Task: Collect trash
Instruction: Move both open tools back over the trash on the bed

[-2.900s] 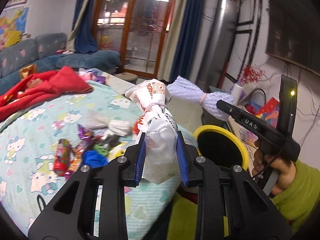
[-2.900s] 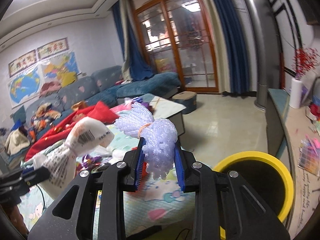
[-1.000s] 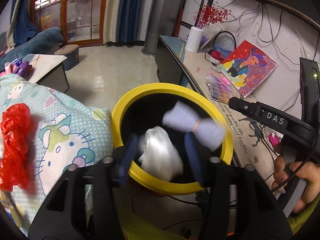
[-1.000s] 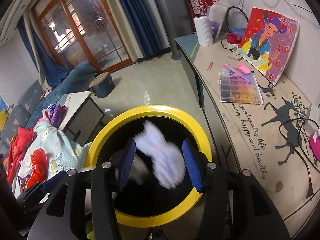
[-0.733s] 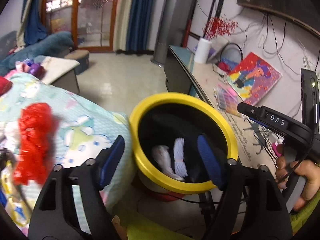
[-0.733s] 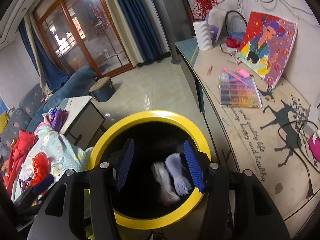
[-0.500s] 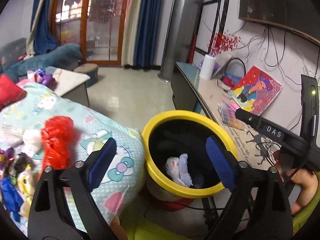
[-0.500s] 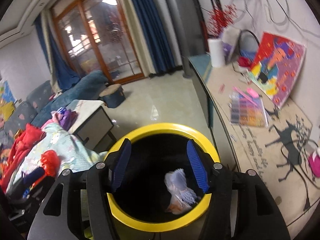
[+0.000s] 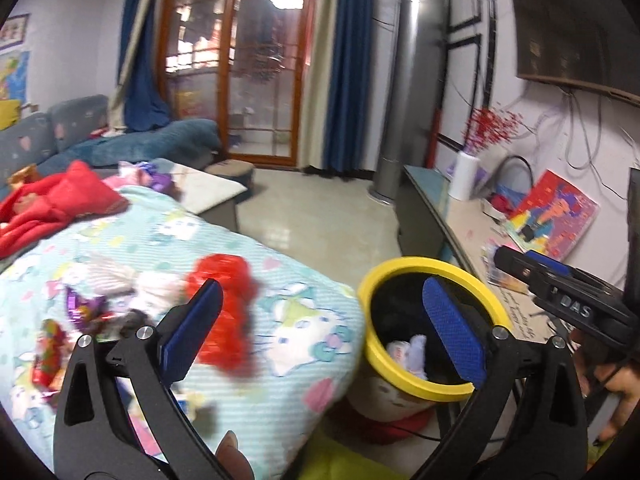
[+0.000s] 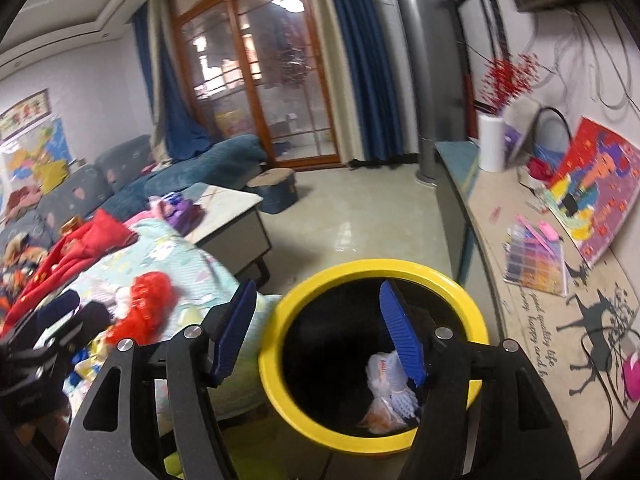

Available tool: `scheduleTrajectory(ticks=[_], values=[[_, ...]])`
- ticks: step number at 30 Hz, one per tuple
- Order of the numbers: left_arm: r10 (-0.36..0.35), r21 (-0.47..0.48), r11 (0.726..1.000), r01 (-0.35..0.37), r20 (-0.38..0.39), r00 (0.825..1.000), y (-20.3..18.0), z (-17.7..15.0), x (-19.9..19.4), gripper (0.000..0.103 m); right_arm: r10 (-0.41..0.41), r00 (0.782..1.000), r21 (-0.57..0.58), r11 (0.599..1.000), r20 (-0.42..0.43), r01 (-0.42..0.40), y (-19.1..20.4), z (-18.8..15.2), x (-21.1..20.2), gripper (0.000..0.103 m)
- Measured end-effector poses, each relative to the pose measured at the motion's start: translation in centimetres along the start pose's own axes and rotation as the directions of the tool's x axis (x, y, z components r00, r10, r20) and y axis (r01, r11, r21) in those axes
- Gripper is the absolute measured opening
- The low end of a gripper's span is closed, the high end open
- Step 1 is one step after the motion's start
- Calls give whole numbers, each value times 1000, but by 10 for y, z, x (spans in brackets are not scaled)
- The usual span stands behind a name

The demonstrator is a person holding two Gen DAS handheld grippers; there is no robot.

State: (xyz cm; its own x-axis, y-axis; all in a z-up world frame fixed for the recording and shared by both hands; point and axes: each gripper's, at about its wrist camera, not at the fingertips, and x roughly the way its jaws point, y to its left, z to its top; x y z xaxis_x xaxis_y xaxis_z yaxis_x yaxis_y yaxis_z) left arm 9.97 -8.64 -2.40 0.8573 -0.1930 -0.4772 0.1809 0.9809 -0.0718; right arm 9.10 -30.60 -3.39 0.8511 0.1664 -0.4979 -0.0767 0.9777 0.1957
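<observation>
The yellow-rimmed bin (image 9: pixel 420 262) (image 10: pixel 376 266) stands on the floor beside the bed. A white bag and a pale purple mesh bundle (image 9: pixel 408 352) (image 10: pixel 390 384) lie inside it. My left gripper (image 9: pixel 322 286) hangs above the bedspread's edge, its jaws opening wide with nothing between them. My right gripper (image 10: pixel 317 286) is over the bin's left rim, its jaws also opening and empty. A red plastic bag (image 9: pixel 228 272) (image 10: pixel 148 296) lies on the bedspread, with several candy wrappers (image 9: pixel 52 344) further left.
The Hello Kitty bedspread (image 9: pixel 168 236) carries a red garment (image 9: pixel 60 200). A low table (image 10: pixel 224 200) stands behind it, a sofa (image 10: pixel 120 176) further back. At the right, a long bench (image 10: pixel 520 280) holds a painting, a bead box and a paper roll. A hand (image 9: pixel 624 400) holds the right gripper.
Both grippers let go of their bags, which dropped into the bin. Both jaws have spread wider, and both views have lifted and swung left toward the bedspread.
</observation>
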Motion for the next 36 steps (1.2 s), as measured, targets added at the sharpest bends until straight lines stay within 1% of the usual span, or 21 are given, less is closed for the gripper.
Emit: scheduleTrajectory(ticks=[3, 7, 11, 13, 21, 24, 30, 32, 36], values=[[56, -20, 998, -56, 24, 998, 14, 1, -12, 92, 55, 998, -37, 998, -4, -56, 21, 2, -3, 63], [108, -48, 993, -106, 46, 993, 32, 2, -26, 92, 132, 991, -84, 988, -16, -133, 49, 5, -7, 64], [157, -75, 985, -152, 59, 986, 45, 0, -38, 92, 201, 979, -139, 970, -20, -202, 76, 7, -12, 66], [193, -84, 979, -188, 65, 979, 53, -3, -46, 92, 238, 971, -159, 958, -29, -239, 89, 7, -14, 66], [274, -129, 956, -265, 61, 960, 83, -11, -65, 92, 320, 946, -221, 920, -54, -324, 130, 7, -18, 67], [301, -149, 946, -289, 63, 952, 97, -14, -72, 92, 357, 931, -235, 901, -77, -364, 148, 4, -17, 67], [350, -205, 919, -336, 33, 936, 127, -25, -83, 92, 394, 912, -302, 861, -111, -409, 182, -7, -18, 68], [361, -224, 910, -348, 21, 932, 138, -29, -86, 92, 406, 905, -305, 852, -128, -426, 188, -10, -17, 69], [380, -254, 893, -373, -21, 925, 157, -39, -88, 92, 414, 895, -331, 831, -166, -446, 204, -19, -11, 70]])
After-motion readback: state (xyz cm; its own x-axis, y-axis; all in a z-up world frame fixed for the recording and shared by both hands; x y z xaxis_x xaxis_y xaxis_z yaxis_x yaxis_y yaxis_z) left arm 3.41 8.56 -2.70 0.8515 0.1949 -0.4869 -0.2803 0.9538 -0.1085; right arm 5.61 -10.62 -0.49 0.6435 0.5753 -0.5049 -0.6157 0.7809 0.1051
